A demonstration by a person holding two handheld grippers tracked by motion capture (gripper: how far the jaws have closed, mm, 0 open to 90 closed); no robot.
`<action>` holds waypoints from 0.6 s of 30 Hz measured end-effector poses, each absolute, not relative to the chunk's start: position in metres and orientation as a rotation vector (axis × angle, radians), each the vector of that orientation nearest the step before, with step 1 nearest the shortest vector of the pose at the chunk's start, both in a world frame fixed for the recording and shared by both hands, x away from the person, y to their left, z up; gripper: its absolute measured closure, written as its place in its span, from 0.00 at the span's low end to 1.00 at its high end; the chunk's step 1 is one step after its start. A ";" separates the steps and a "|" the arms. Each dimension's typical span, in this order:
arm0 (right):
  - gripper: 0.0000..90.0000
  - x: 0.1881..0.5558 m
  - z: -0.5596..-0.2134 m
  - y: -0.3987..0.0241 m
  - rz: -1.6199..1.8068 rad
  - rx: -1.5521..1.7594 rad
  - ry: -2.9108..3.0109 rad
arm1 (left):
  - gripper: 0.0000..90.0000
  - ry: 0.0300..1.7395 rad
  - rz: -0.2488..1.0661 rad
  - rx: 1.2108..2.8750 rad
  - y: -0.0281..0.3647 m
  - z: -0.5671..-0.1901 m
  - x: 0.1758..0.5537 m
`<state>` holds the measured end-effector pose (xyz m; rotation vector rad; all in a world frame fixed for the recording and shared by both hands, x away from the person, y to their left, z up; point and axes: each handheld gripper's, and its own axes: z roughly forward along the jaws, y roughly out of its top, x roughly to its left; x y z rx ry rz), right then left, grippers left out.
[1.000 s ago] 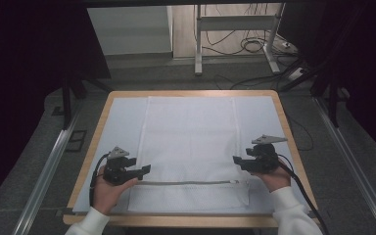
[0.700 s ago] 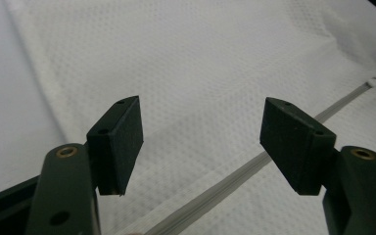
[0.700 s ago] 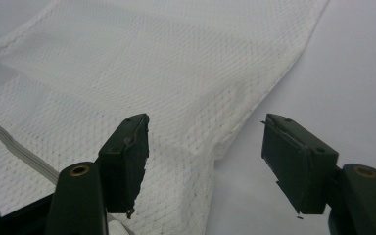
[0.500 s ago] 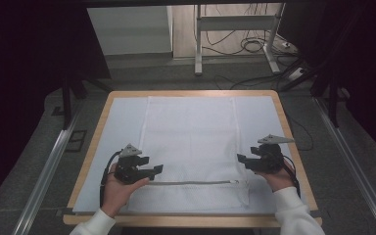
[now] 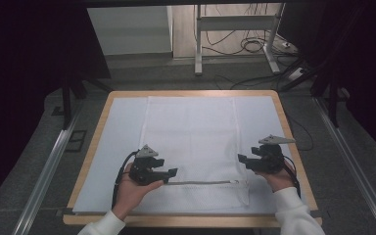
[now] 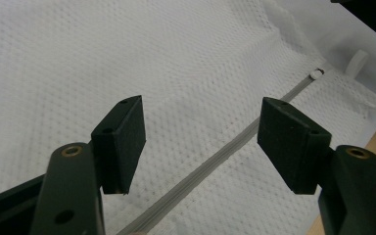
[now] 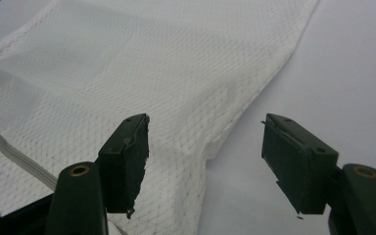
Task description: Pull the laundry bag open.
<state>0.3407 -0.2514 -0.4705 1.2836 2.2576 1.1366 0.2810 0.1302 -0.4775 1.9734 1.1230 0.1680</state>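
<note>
1. Left hand-held gripper (image 5: 172,172): jaws spread wide, gripping nothing. Since a second ago it has shifted inward from the bag's left edge and now hovers over the grey zipper line (image 5: 200,183).
2. Right hand-held gripper (image 5: 241,159): jaws apart, empty, poised at the bag's right edge; barely moved.
3. White rectangular mesh laundry bag (image 5: 191,137): lies flat on the white-covered wooden surface (image 5: 122,122), zipper end nearest the person, small white zipper pull (image 6: 316,74) at its far right.
4. Judgement: left gripper's shift suggests a zipper-side pinch next.
</note>
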 end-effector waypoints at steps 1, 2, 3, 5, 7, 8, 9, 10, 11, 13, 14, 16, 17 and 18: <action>0.37 0.341 -0.471 -0.252 1.137 1.284 2.257 | 0.38 1.122 0.161 1.974 0.129 -0.478 0.282; 0.37 0.341 -0.471 -0.252 1.137 1.285 2.256 | 0.38 1.121 0.157 1.976 0.128 -0.478 0.282; 0.37 0.341 -0.471 -0.252 1.135 1.285 2.256 | 0.38 1.118 0.156 1.976 0.127 -0.478 0.282; 0.37 0.341 -0.472 -0.251 1.133 1.283 2.256 | 0.38 1.113 0.153 1.980 0.126 -0.477 0.282; 0.37 0.341 -0.472 -0.251 1.131 1.286 2.257 | 0.38 1.109 0.152 1.983 0.126 -0.477 0.282; 0.37 0.341 -0.472 -0.251 1.132 1.285 2.257 | 0.38 1.110 0.152 1.983 0.126 -0.477 0.282; 0.37 0.341 -0.472 -0.251 1.132 1.283 2.256 | 0.38 1.108 0.152 1.985 0.125 -0.477 0.282; 0.37 0.341 -0.472 -0.251 1.130 1.280 2.256 | 0.39 1.109 0.153 1.985 0.124 -0.477 0.282; 0.37 0.341 -0.472 -0.251 1.130 1.279 2.256 | 0.39 1.105 0.150 1.988 0.123 -0.477 0.281; 0.37 0.341 -0.472 -0.251 1.129 1.280 2.256 | 0.39 1.098 0.145 1.994 0.120 -0.477 0.281; 0.37 0.341 -0.472 -0.251 1.127 1.283 2.255 | 0.39 1.093 0.139 1.998 0.118 -0.478 0.281; 0.37 0.342 -0.472 -0.251 1.124 1.286 2.254 | 0.39 1.086 0.132 2.004 0.113 -0.478 0.281; 0.37 0.342 -0.473 -0.251 1.123 1.283 2.254 | 0.39 1.080 0.127 2.009 0.110 -0.479 0.282; 0.37 0.342 -0.473 -0.251 1.123 1.282 2.254 | 0.39 1.073 0.118 2.012 0.106 -0.479 0.281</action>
